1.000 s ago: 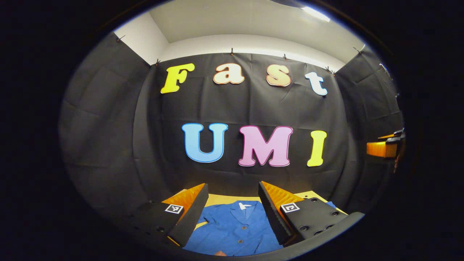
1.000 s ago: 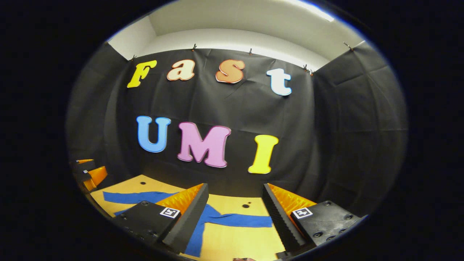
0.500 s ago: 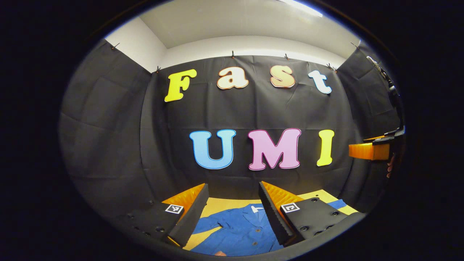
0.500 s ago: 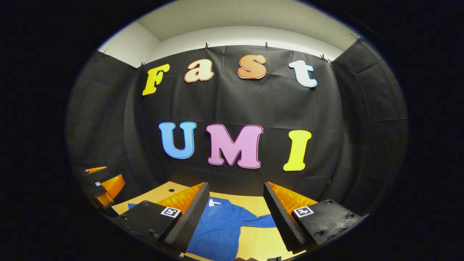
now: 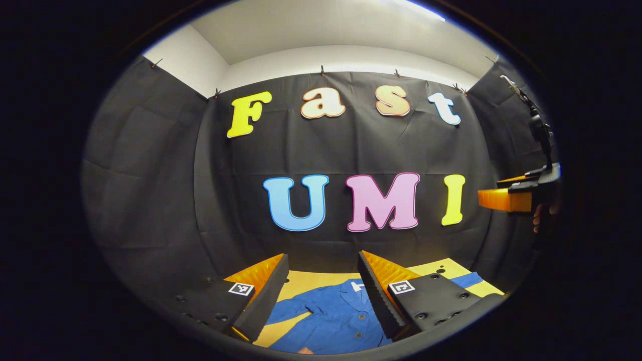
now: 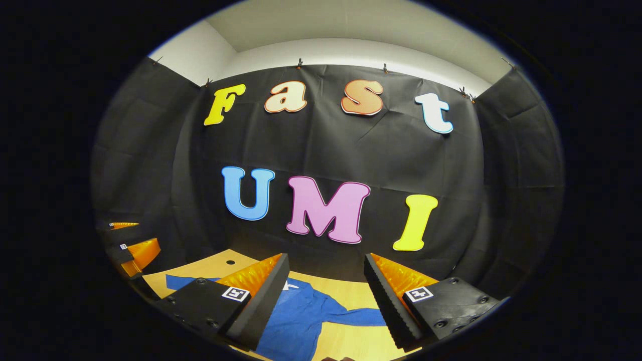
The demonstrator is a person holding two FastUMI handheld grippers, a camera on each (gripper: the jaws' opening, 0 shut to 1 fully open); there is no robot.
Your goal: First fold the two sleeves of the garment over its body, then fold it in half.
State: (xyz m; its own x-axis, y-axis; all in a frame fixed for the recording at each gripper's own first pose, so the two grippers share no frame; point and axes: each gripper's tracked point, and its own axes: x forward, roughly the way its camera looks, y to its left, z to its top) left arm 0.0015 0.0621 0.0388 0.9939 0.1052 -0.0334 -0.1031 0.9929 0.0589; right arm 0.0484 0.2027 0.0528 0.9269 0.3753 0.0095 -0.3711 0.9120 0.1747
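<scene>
Blue button-up shirt flat on wooden table, sleeves spread. Left gripper and right gripper both held above it, jaws apart, empty.

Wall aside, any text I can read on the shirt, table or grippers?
No words or numbers can be read.
Square markers on the left gripper and right gripper: black-and-white patterns, no words.
White tag at the shirt collar: too small to read.
</scene>
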